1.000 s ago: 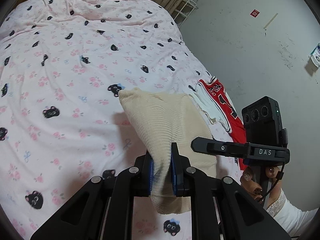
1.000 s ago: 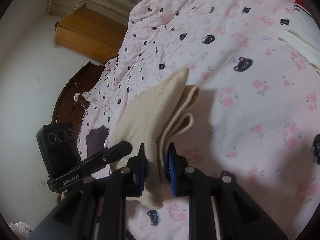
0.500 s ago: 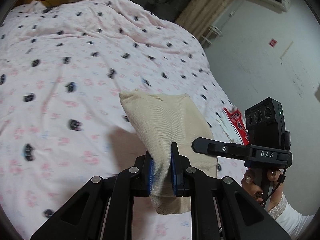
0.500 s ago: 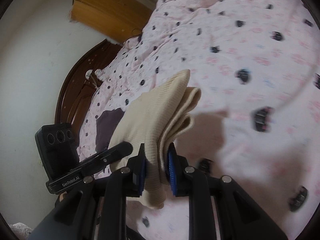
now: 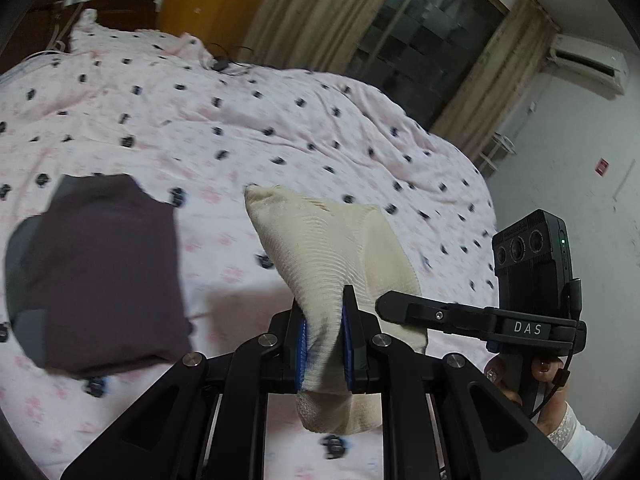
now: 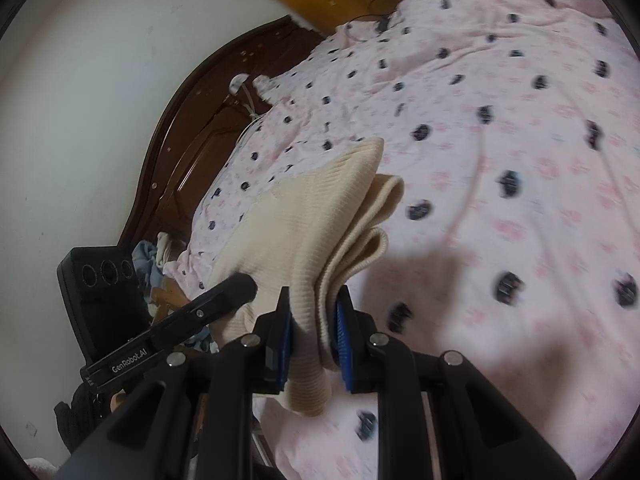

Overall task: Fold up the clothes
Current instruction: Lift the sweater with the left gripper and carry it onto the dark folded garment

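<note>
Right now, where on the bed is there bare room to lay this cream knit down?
The bedspread is bare between the folded dark garment and the cream knit, and across the wide stretch beyond toward the curtains. The left side, under the dark garment, is taken.

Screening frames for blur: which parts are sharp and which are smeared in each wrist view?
Left wrist: cream knit garment and left gripper sharp, bedspread print smeared. Right wrist: garment and right gripper crisp, bedspread spots streaked; soft shadow beneath.

Left claw (image 5: 325, 344) and right claw (image 6: 313, 344), both clamped tight, aloft.
</note>
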